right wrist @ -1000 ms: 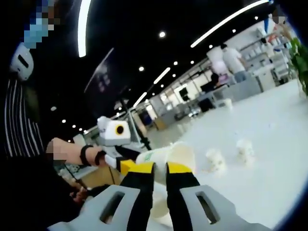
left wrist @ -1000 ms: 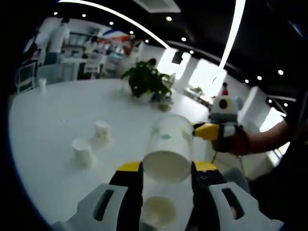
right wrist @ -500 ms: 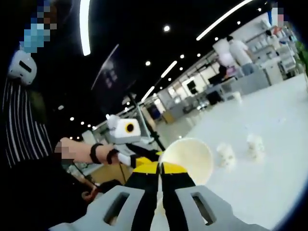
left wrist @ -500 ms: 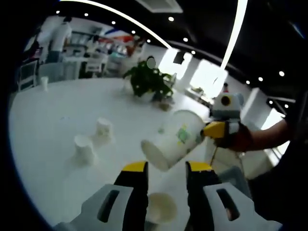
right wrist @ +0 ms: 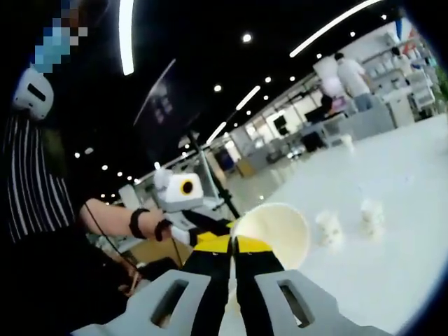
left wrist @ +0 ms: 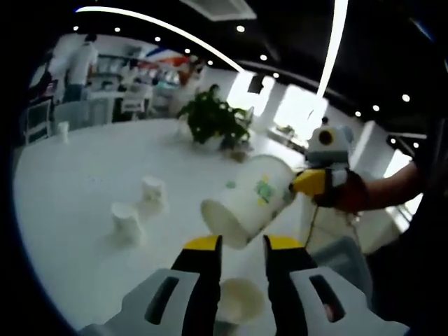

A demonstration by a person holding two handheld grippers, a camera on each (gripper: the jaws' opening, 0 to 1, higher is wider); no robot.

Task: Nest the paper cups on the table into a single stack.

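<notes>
My right gripper [right wrist: 233, 241] is shut on the wall of a white paper cup [right wrist: 274, 234], pinching its rim, with the open mouth facing this camera. In the left gripper view that cup [left wrist: 248, 203] hangs tilted in the air, mouth down-left, with the right gripper [left wrist: 311, 180] at its far end. My left gripper [left wrist: 242, 245] is just below the cup, open, with nothing between its fingers. Another cup [left wrist: 238, 302] stands on the table under its jaws. Two more cups [left wrist: 126, 220] [left wrist: 152, 190] stand to the left, and show again as cups [right wrist: 327, 227] [right wrist: 371, 213] in the right gripper view.
The round white table [left wrist: 70, 175] stretches left and back. A potted plant [left wrist: 210, 119] stands at its far side, and a small cup [left wrist: 63, 129] sits far left. A person's hand holds the left gripper [right wrist: 183, 210]. People stand in the background [right wrist: 343, 77].
One second ago the cup stood upright between my left jaws. It has left them and now hangs tilted in the right gripper. The left jaws have narrowed.
</notes>
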